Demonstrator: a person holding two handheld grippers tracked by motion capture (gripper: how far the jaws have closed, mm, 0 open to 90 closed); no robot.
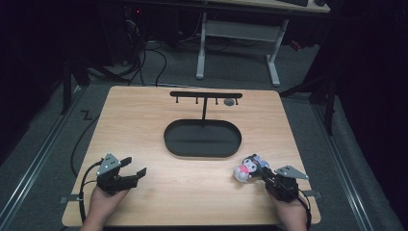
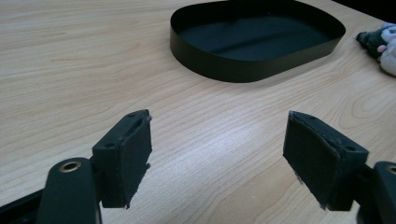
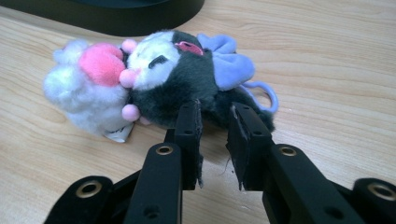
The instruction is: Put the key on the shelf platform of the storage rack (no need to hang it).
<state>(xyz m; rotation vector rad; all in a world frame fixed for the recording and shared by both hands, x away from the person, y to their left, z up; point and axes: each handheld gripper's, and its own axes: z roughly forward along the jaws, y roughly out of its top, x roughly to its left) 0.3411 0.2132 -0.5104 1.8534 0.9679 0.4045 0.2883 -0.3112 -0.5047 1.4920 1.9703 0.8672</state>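
A small plush toy (image 1: pixel 246 167), dark grey with a white face, a pink and white fluffy part and a lilac bow, lies on its side on the wooden table at the front right. In the right gripper view the plush toy (image 3: pixel 177 79) lies just ahead, and my right gripper (image 3: pixel 215 112) has its jaws narrowed on the toy's dark rear part. From above, the right gripper (image 1: pixel 262 172) touches the toy's right side. My left gripper (image 1: pixel 136 166) rests open at the front left with bare wood between its jaws (image 2: pixel 217 154). The plush toy (image 2: pixel 385 44) shows at that view's right edge.
A black oval tray (image 1: pixel 166 139) sits at the table's middle; its wall (image 2: pixel 233 70) is low. Behind it stands a black T-shaped rack (image 1: pixel 205 95) with small hooks and a grey round thing (image 1: pixel 229 102) near its right end. Another desk's legs stand beyond the table.
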